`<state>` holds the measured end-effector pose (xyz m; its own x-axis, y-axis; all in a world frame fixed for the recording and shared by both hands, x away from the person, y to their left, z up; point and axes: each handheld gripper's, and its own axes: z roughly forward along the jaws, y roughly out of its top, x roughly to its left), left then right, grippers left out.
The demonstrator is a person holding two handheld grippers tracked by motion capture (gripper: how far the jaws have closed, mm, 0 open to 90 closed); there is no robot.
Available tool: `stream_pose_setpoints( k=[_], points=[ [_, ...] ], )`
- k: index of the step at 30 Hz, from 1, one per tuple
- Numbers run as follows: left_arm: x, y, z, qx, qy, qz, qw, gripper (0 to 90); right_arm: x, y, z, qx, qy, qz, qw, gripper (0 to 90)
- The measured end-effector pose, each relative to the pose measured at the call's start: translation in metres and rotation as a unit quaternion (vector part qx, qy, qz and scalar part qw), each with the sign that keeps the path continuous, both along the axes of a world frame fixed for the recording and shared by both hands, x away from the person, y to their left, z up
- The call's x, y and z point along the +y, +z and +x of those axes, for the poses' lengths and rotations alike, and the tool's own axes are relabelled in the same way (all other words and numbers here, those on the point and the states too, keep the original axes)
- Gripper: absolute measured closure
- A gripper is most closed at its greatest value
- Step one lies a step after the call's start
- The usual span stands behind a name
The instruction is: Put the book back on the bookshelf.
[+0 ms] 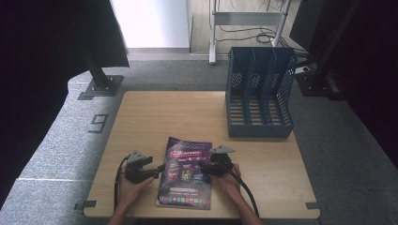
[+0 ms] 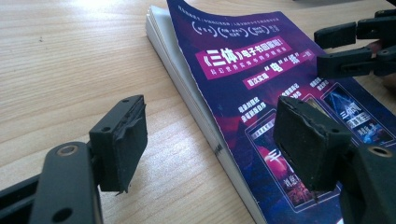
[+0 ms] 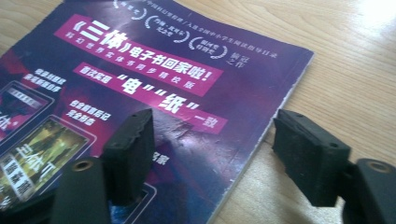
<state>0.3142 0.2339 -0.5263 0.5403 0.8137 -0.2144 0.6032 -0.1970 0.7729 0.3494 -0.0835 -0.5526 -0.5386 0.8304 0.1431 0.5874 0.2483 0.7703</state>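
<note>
While the magazine point(image 1: 186, 172) lies lengthwise between both hands, the left gripper point(image 1: 158, 169) and right gripper point(image 1: 204, 167) straddle its long edges, jaws apart, nothing clamped.

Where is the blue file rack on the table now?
In the high view, the blue file rack stands at the far right corner of the table, beyond the magazine that lies near the front edge.

Both forearms enter from below, each hand gripping a black two-jaw claw. The left claw point(image 1: 158, 169) points inward toward the right claw point(image 1: 202, 167), and each holds its jaws spread apart, pads pressing on nothing.
</note>
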Motion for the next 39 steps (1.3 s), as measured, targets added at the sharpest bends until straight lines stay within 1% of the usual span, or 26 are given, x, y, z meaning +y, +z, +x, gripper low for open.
stream_pose_setpoints(
  k=[5, 7, 9, 11, 13, 16, 19, 21, 23, 24, 25, 26, 28, 32, 33, 35, 37, 39],
  points=[
    [-0.001, 0.004, -0.002, -0.009, 0.003, -0.001, 1.0, 26.3, 0.001, 0.0, 0.0, -0.001, 0.0, 0.0, 1.0, 31.5],
    [-0.004, 0.005, -0.001, -0.011, 0.002, 0.002, 0.9999, 26.3, 0.001, 0.0, 0.0, -0.001, 0.001, 0.0, 1.0, 31.4],
    [-0.007, 0.007, 0.002, -0.011, 0.0, 0.007, 0.9999, 26.1, 0.001, 0.0, 0.0, -0.001, 0.001, -0.001, 1.0, 31.4],
    [-0.01, 0.009, 0.008, -0.008, -0.006, 0.015, 0.9998, 25.1, 0.0, 0.0, 0.001, -0.001, 0.004, -0.001, 1.0, 31.2],
    [-0.01, 0.012, 0.013, -0.009, -0.003, 0.016, 0.9998, 24.7, 0.0, 0.0, 0.001, -0.002, 0.004, 0.0, 1.0, 31.3],
    [-0.012, 0.012, 0.019, -0.008, 0.002, 0.017, 0.9998, 24.9, 0.0, 0.0, 0.001, -0.002, 0.004, -0.001, 1.0, 31.3],
    [-0.016, 0.009, 0.027, 0.0, 0.003, 0.017, 0.9999, 25.0, 0.0, 0.0, 0.001, -0.002, 0.004, -0.002, 1.0, 31.3],
    [-0.021, 0.006, 0.031, 0.004, 0.0, 0.015, 0.9999, 25.0, 0.0, 0.0, 0.001, -0.002, 0.004, -0.001, 1.0, 31.3],
    [-0.025, 0.002, 0.032, 0.009, -0.003, 0.018, 0.9998, 24.9, 0.0, 0.0, 0.001, -0.002, 0.004, -0.002, 1.0, 31.4],
    [-0.028, -0.001, 0.033, 0.016, -0.006, 0.023, 0.9996, 25.0, 0.0, 0.0, 0.001, -0.002, 0.003, -0.002, 1.0, 31.4],
    [-0.03, -0.003, 0.033, 0.021, -0.011, 0.034, 0.9991, 25.0, 0.001, 0.0, 0.0, -0.002, 0.002, -0.002, 1.0, 31.7],
    [-0.032, -0.005, 0.033, 0.019, -0.013, 0.04, 0.9989, 24.8, 0.001, 0.0, 0.0, -0.002, 0.0, -0.003, 1.0, 31.9],
    [-0.034, -0.006, 0.033, 0.02, -0.015, 0.044, 0.9987, 25.0, 0.001, 0.0, -0.001, -0.002, -0.003, -0.002, 1.0, 32.3],
    [-0.034, -0.009, 0.034, 0.024, -0.012, 0.04, 0.9989, 25.0, 0.001, 0.0, -0.001, -0.002, -0.004, -0.001, 1.0, 32.3],
    [-0.034, -0.01, 0.034, 0.025, -0.014, 0.043, 0.9987, 25.0, 0.001, 0.0, -0.001, -0.002, -0.004, -0.001, 1.0, 32.3],
    [-0.036, -0.011, 0.034, 0.026, -0.011, 0.041, 0.9988, 25.0, 0.001, 0.0, -0.002, -0.002, -0.004, -0.001, 1.0, 32.4],
    [-0.036, -0.013, 0.034, 0.024, -0.011, 0.044, 0.9987, 25.3, 0.001, 0.0, -0.002, -0.002, -0.004, -0.001, 1.0, 32.5],
    [-0.038, -0.015, 0.035, 0.028, -0.01, 0.046, 0.9985, 25.3, 0.001, 0.0, -0.002, -0.002, -0.004, -0.001, 1.0, 32.5]
  ],
)
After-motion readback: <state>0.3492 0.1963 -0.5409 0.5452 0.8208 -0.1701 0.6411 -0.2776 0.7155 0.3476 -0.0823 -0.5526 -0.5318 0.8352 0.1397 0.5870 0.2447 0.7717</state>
